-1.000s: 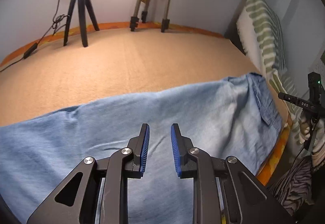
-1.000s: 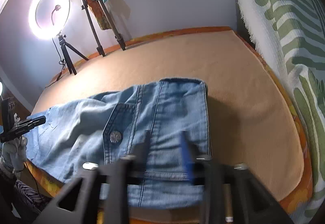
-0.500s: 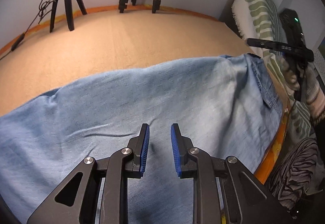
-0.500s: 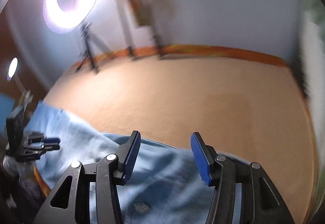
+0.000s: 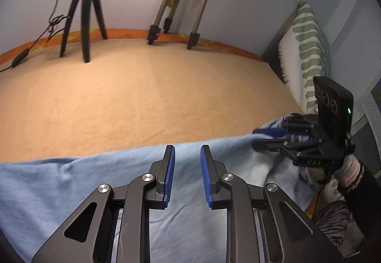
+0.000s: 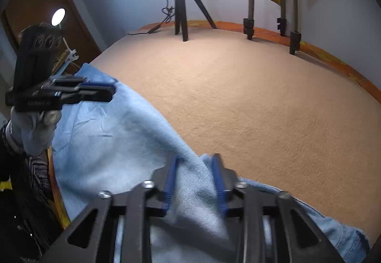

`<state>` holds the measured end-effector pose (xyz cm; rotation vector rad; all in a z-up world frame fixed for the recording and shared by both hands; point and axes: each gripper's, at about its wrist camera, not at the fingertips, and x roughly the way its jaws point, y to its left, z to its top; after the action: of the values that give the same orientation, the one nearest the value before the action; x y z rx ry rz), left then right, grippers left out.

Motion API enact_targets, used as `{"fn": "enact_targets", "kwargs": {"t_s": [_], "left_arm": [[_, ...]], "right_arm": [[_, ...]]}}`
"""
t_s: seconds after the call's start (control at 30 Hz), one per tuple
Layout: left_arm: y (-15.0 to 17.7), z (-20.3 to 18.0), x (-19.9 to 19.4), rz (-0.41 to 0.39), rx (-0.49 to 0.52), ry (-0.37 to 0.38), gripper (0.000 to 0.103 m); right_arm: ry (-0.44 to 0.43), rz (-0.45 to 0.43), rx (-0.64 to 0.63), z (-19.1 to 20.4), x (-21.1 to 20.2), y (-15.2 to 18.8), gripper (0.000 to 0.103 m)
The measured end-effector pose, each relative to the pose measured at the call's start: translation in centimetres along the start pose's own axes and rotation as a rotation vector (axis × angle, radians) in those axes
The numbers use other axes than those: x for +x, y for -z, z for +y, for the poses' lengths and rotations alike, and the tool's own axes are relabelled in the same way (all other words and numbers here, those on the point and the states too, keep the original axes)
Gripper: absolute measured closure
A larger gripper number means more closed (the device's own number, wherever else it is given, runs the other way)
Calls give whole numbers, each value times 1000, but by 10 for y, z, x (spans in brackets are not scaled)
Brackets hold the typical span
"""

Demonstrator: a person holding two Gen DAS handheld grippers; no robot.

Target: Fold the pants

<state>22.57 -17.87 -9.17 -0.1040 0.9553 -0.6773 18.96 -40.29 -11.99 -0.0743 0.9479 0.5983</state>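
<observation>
Nearest us, the right gripper (image 6: 194, 182), which a second ago hung over the waistband, now sits low with a raised ridge of the pants (image 6: 114, 144) between its parted fingers; whether it pinches, we cannot tell. Our left gripper (image 5: 187, 177) hovers open and empty above the denim lying along the bed (image 5: 142, 96) edge. Beyond, the tripod (image 5: 85, 12) stands. We judge a fold is starting.
</observation>
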Motion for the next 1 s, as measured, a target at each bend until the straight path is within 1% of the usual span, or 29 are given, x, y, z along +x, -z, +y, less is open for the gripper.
{"fn": "enact_targets", "kwargs": {"t_s": [0.03,0.1,0.17,0.23,0.33,0.37,0.4,0.47,0.57,0.63,0.67,0.77,0.83,0.93,0.97,1.0], "left_arm": [[-1,-2,3,1,-4,12,74],[-4,-8,10,5,-17,36,73],[-7,-15,18,15,-12,51,73],[-9,-23,28,27,3,55,73],[-6,-37,44,68,39,64,73],[-3,-41,49,93,56,68,73],[0,-45,53,114,73,70,73],[10,-53,58,148,128,52,73],[20,-54,61,165,152,37,73],[23,-51,60,163,149,39,73],[24,-51,59,159,152,38,73],[27,-54,55,154,191,27,73],[29,-57,54,154,212,24,73],[28,-57,50,154,209,37,73],[27,-56,47,152,206,42,73],[27,-56,45,149,205,43,73]], "right_arm": [[6,-16,-9,2,-5,3,91],[9,-41,-44,11,-16,7,99],[18,-40,-75,19,-22,12,99],[11,1,-94,26,-21,17,99],[5,45,-110,33,-14,27,99],[0,53,-110,32,-12,29,99],[-9,60,-106,32,-12,30,94],[-38,66,-99,29,-17,30,90],[-63,29,-104,24,-36,25,82],[-60,-8,-81,16,-49,17,60],[-51,-21,-66,12,-53,13,59],[-18,-19,-5,-6,-53,0,58],[-25,7,21,-13,-45,-5,59],[-38,59,-14,-6,-28,-2,60],[-33,69,-31,-1,-23,0,63],[-29,72,-46,2,-20,3,75]]}}
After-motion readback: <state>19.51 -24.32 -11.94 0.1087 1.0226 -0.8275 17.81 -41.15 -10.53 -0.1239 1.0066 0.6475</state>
